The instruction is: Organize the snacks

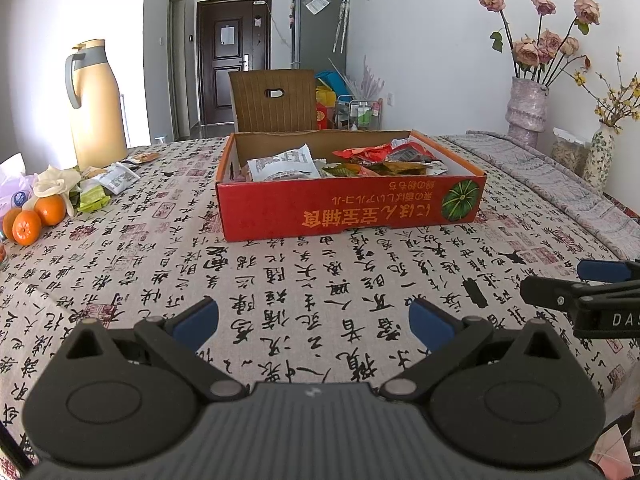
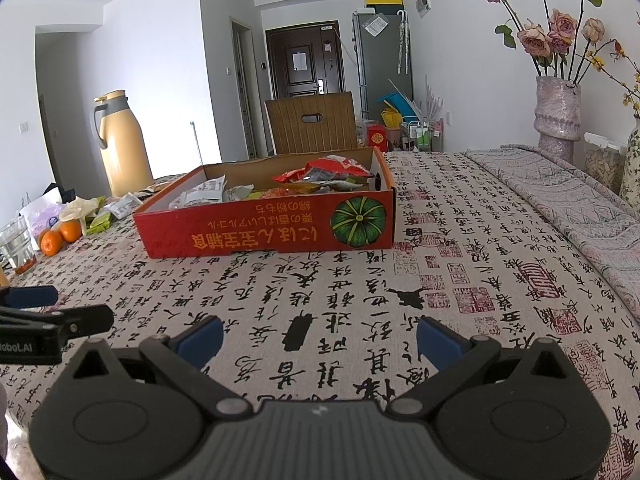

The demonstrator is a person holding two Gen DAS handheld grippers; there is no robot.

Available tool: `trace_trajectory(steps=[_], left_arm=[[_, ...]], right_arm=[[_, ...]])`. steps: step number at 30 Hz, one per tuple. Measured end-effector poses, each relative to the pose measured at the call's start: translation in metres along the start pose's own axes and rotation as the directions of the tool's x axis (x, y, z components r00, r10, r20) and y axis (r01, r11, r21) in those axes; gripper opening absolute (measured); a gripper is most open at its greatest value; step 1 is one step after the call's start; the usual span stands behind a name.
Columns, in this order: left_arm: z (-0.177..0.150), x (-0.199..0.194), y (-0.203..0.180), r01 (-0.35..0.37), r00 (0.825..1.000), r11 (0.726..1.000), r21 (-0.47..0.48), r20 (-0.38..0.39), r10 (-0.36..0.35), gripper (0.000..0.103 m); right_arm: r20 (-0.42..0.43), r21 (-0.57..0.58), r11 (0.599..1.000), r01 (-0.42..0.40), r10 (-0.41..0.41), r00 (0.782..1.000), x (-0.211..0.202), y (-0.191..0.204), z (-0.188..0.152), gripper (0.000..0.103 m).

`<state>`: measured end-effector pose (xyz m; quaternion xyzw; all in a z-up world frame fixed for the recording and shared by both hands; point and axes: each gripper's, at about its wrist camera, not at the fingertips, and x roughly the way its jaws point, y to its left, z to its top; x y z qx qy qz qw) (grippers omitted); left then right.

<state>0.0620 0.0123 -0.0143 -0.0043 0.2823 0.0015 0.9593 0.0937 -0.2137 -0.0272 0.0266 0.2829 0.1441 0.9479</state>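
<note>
The red box [image 1: 348, 204] hides most of its snack packets [image 1: 280, 164] behind its near wall, so only their tops show and their print is too small to read. In the left wrist view the right tongs [image 1: 576, 284] are cut off by the right edge, and in the right wrist view the left tongs [image 2: 48, 308] by the left edge. The pile [image 1: 96, 188] of wrappers at the far left of the table [image 1: 320, 280] is too jumbled to sort out.

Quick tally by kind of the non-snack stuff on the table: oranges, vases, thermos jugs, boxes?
Oranges: 3
Vases: 2
Thermos jug: 1
Red box: 1
Total: 7
</note>
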Motion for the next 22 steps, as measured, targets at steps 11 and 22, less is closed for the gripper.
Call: trace_trajectory(steps=[11, 22], left_arm=[[-0.0003, 0.0006, 0.0004, 0.0, 1.0, 1.0, 0.0, 0.0, 0.0, 0.103], [0.0003, -0.0031, -0.0006, 0.012, 1.0, 1.0, -0.001, 0.008, -0.012, 0.103]], right_arm=[[-0.001, -0.001, 1.0, 0.0, 0.0, 1.0, -0.0002, 0.0002, 0.0, 0.103], [-0.001, 0.0, 1.0, 0.0, 0.0, 1.0, -0.0002, 0.0001, 0.0004, 0.103]])
